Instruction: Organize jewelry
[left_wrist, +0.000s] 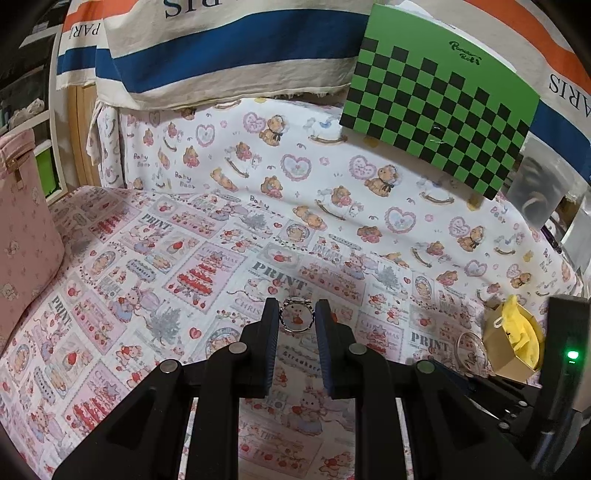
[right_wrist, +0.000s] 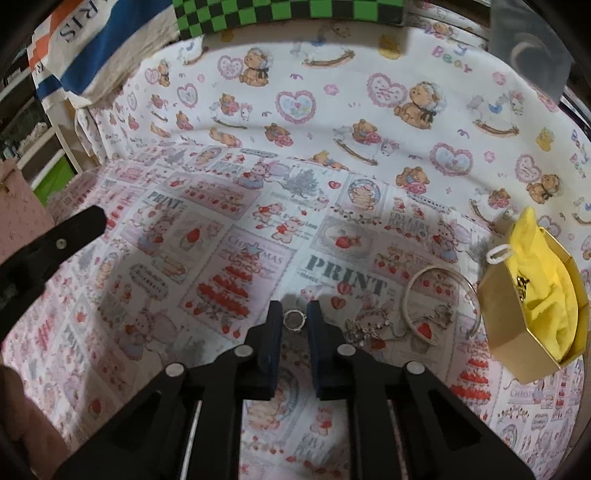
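My left gripper is shut on a silver ring, held upright between its fingertips above the printed cloth. My right gripper is shut on a second, smaller silver ring between its fingertips. A gold octagonal box with yellow lining lies open at the right, a gold piece inside; it also shows in the left wrist view. A silver bangle and a tangled chain lie on the cloth just left of the box. The bangle shows in the left wrist view.
A pink padded case stands at the left edge. A green-and-black checkered board leans at the back right. The left gripper's body shows at the left of the right wrist view. Striped fabric hangs behind.
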